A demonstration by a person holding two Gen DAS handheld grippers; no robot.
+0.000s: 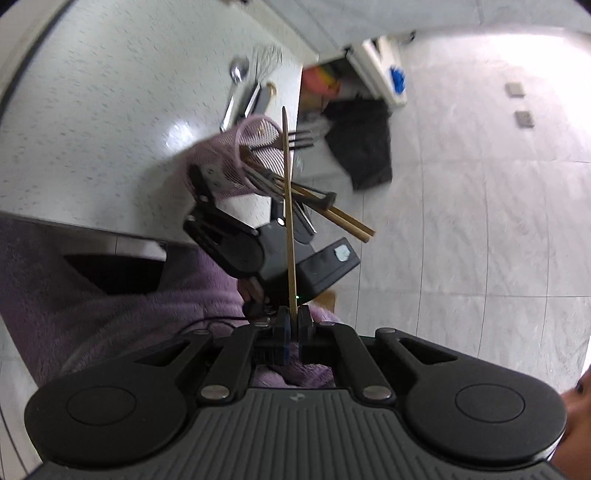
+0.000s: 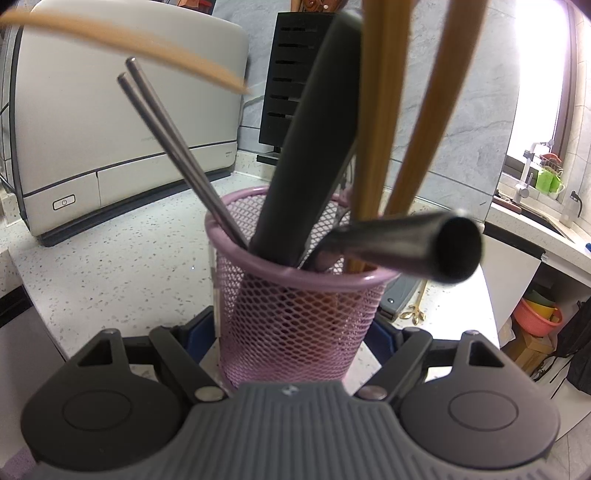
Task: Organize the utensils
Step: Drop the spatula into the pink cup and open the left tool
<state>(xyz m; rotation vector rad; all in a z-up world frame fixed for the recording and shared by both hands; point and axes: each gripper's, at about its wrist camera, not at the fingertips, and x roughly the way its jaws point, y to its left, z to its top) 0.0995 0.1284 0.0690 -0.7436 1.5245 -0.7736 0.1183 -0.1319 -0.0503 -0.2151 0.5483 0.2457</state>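
Observation:
My left gripper (image 1: 293,317) is shut on the lower end of a single wooden chopstick (image 1: 288,206), which points up and away over the cup's mouth. That chopstick shows as a blurred tan streak (image 2: 122,35) in the right wrist view. A pink mesh cup (image 2: 295,314) sits between the pads of my right gripper (image 2: 291,332), which is shut on its sides. The cup (image 1: 240,158) is tilted above the counter edge, with my right gripper (image 1: 262,182) around its base. Inside stand two metal chopsticks (image 2: 173,147), a black handle (image 2: 310,147), wooden chopsticks (image 2: 376,129) and a steel tube handle (image 2: 413,240).
A spoon (image 1: 238,72) and other utensils (image 1: 255,99) lie on the speckled white counter (image 1: 110,110). A white appliance (image 2: 129,110) and a black knife block (image 2: 291,74) stand at the back. A sink (image 2: 535,206) is far right. Under the counter are an orange basin (image 2: 537,317) and a black bag (image 1: 362,147).

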